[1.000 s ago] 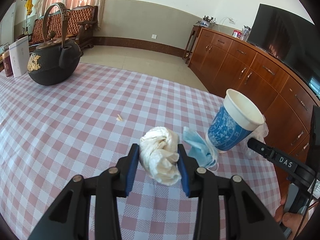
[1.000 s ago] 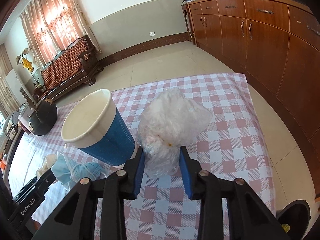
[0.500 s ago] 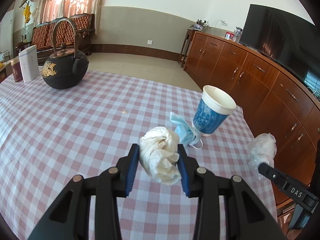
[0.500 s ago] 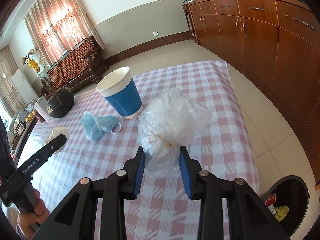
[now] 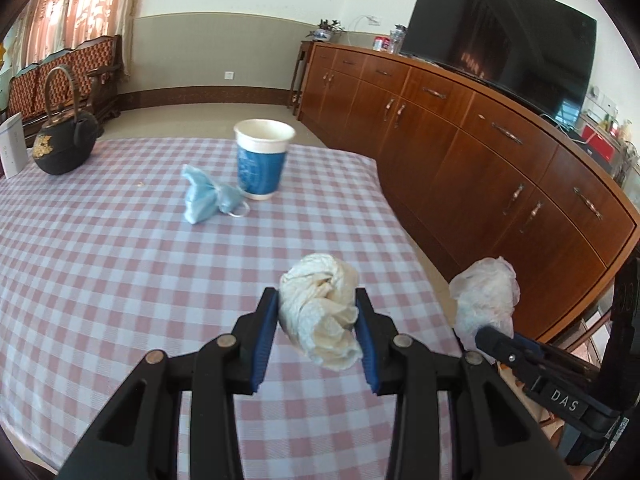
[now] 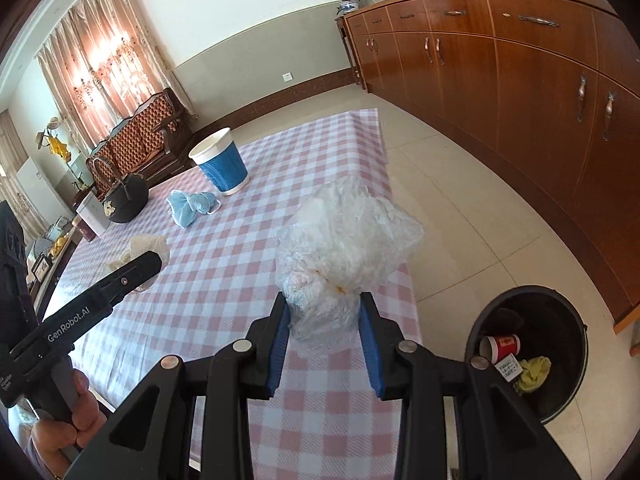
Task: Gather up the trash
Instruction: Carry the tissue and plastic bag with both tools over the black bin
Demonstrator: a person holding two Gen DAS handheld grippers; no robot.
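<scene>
My left gripper (image 5: 317,312) is shut on a crumpled white tissue (image 5: 320,312), held above the checkered tablecloth (image 5: 120,280) near its right edge. My right gripper (image 6: 325,320) is shut on a crumpled clear plastic bag (image 6: 340,240), held above the table's near corner. The bag also shows in the left wrist view (image 5: 484,300). A black trash bin (image 6: 528,344) stands on the floor to the right, with a red cup and yellow scraps inside. A blue paper cup (image 5: 262,160) and a blue face mask (image 5: 208,200) sit on the table farther away.
A black teapot (image 5: 64,144) and a white box (image 5: 12,152) stand at the table's far left. A long wooden sideboard (image 5: 480,152) with a TV (image 5: 496,44) runs along the right wall. A tiled floor strip (image 6: 460,200) lies between table and sideboard.
Both grippers have pulled back from the cup and mask toward the table's near right corner, each still holding its trash. The trash bin has come fully into the right wrist view.
</scene>
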